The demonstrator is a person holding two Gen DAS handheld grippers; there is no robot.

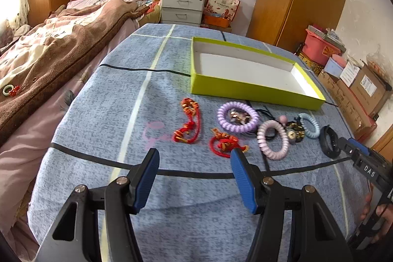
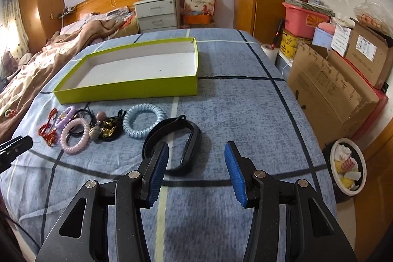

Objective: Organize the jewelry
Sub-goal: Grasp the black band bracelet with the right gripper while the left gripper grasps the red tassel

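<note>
An empty lime-green box (image 1: pixel 255 90) (image 2: pixel 127 87) with a white inside sits on the blue checked cloth. In front of it lies a row of jewelry: two red knotted cords (image 1: pixel 188 124) (image 1: pixel 227 143), a purple coil ring (image 1: pixel 238 116), a pink coil ring (image 1: pixel 272 139) (image 2: pixel 73 135), a black-and-gold piece (image 1: pixel 294 131) (image 2: pixel 109 130), a light-blue coil ring (image 1: pixel 309 125) (image 2: pixel 143 124) and a black band (image 1: pixel 329 141) (image 2: pixel 189 139). My left gripper (image 1: pixel 195 154) is open, just short of the red cords. My right gripper (image 2: pixel 196 147) is open over the black band's near side.
A bed with a brown blanket (image 1: pixel 61 41) lies to the left, with a small bead ring (image 1: pixel 8 90) on it. Cardboard boxes (image 2: pixel 339 80) and a pink bin (image 2: pixel 304 21) stand at the right, a waste bin (image 2: pixel 347 166) by the cloth's corner. A grey drawer unit (image 1: pixel 181 7) stands behind.
</note>
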